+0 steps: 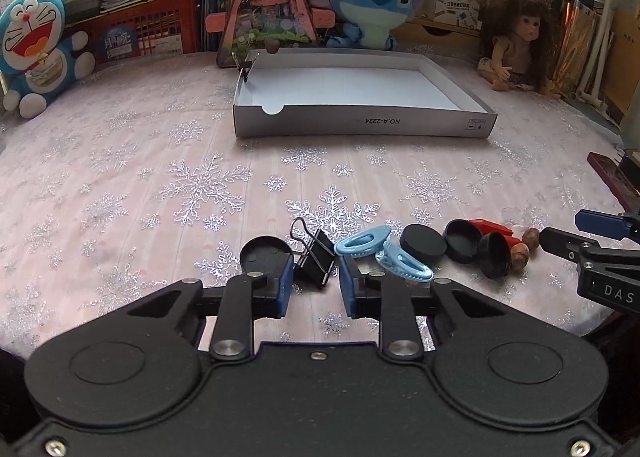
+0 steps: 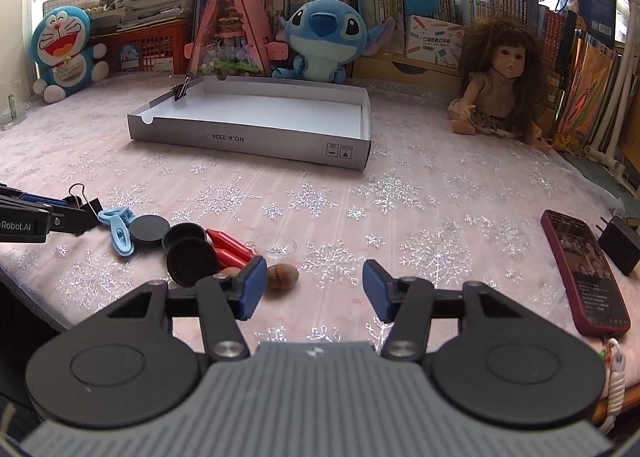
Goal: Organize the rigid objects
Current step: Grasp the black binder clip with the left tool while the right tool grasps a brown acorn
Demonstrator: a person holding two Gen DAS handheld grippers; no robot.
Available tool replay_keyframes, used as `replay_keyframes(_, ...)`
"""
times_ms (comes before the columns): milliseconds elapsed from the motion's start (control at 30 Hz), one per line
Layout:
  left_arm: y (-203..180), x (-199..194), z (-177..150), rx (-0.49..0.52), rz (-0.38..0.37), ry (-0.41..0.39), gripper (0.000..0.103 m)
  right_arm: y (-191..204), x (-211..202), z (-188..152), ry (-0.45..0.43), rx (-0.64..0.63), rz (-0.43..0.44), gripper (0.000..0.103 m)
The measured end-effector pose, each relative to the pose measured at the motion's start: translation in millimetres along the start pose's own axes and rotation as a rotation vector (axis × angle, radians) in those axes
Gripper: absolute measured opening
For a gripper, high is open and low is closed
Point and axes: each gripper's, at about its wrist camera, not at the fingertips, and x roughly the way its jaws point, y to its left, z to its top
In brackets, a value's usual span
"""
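Pinching the black metal binder clip (image 1: 316, 257) on the near tabletop, my left claw (image 1: 313, 281) must grip squarely before lifting toward the far white cardboard tray (image 1: 360, 125); my right claw (image 2: 314, 289) stays spread, empty.

Plush toys (image 2: 324, 41) — doll (image 2: 502, 77) — phone (image 2: 582, 273).

Open tablecloth (image 1: 160, 161) up to the tray (image 1: 360, 125), small items (image 1: 424, 245) crowding the near edge, phone (image 2: 584, 273) right
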Motion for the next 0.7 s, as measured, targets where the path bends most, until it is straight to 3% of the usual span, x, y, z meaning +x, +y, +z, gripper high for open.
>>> replay_keyframes(333,0,4,-5,0.004,-0.048,0.009,0.023,4,6,-4,0.029,-0.006,0.009,0.052)
replay_keyframes(567,6,9,-2,-0.016,-0.001,-0.005,0.024,-1,11,-4,0.037,-0.001,-0.001,0.051)
replay_keyframes(700,3,13,0,0.002,0.008,-0.018,0.032,-2,11,-4,0.026,-0.003,0.018,0.051)
